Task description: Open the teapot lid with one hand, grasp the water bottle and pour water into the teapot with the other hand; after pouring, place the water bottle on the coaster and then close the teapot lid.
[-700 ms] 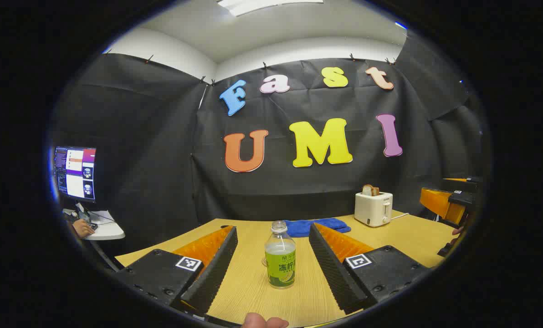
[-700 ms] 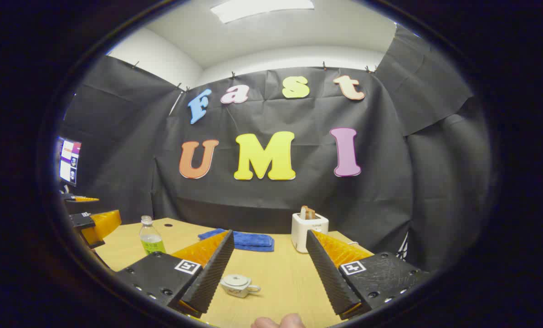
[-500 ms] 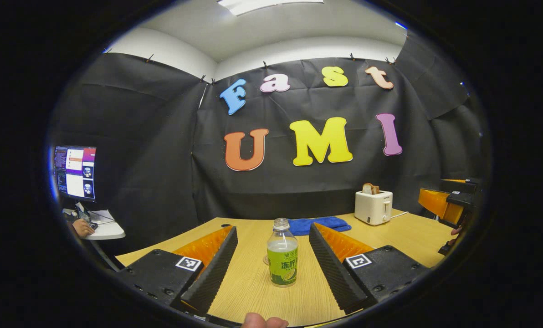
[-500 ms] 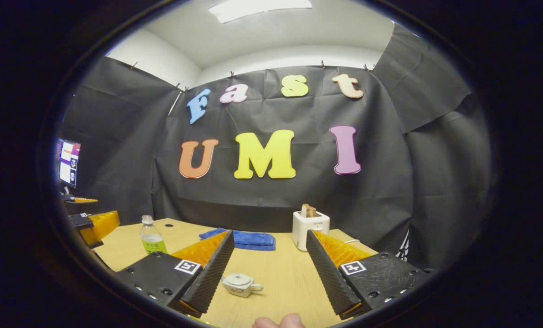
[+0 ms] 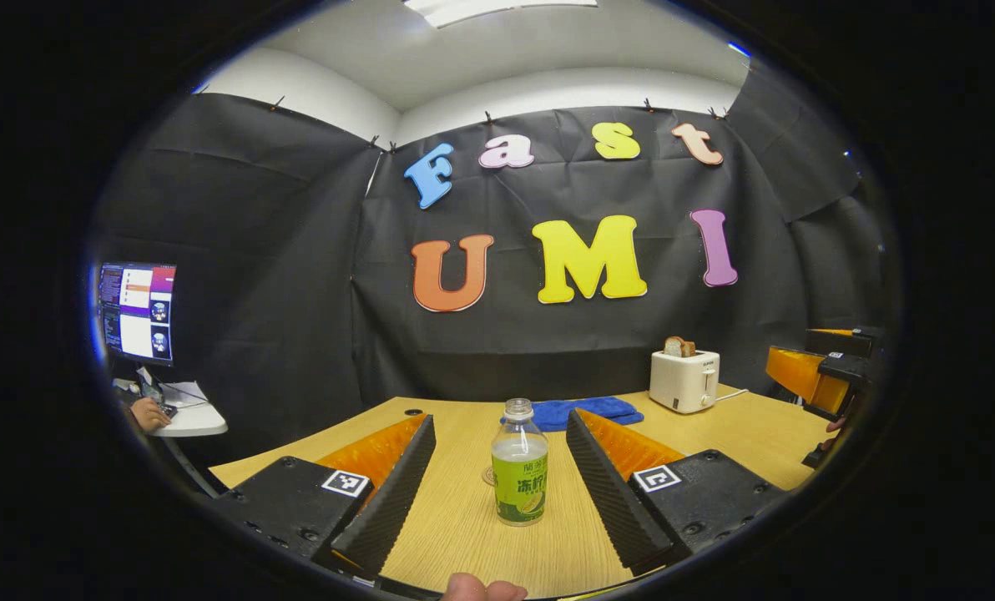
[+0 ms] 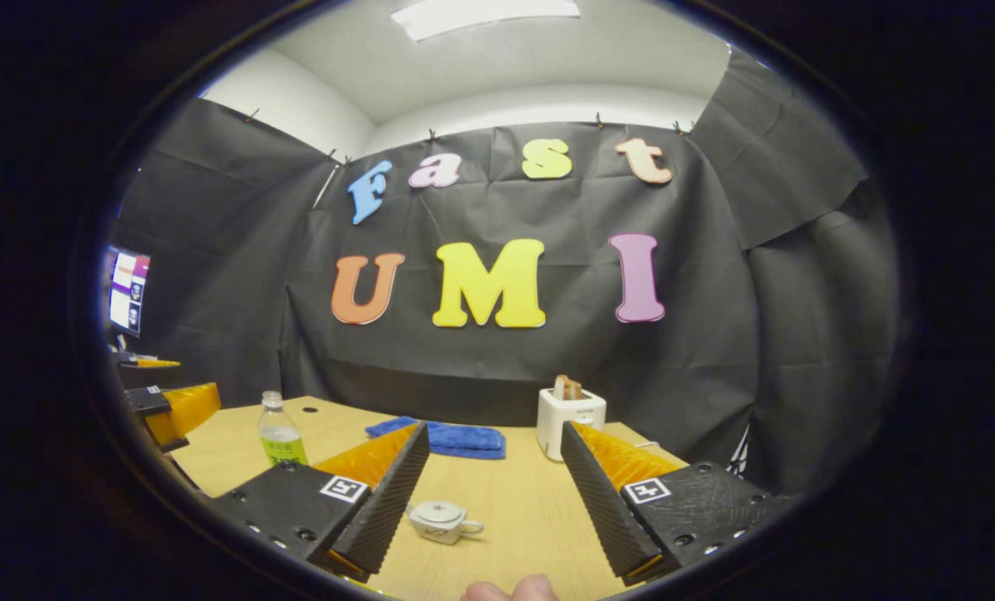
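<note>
My left gripper [image 5: 497,492] gapes around the bottle [image 5: 519,463], untouched, at lower center; my right gripper [image 6: 489,509] gapes around the lidded teapot [image 6: 442,522].

Wooden table [image 5: 714,434] carries water bottle [image 5: 519,480], teapot [image 6: 439,522], blue towel [image 5: 585,411], toaster [image 5: 684,380]

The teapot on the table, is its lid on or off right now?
On. In the right gripper view the teapot sits upright on the table with its lid in place, knob up, untouched.
</note>
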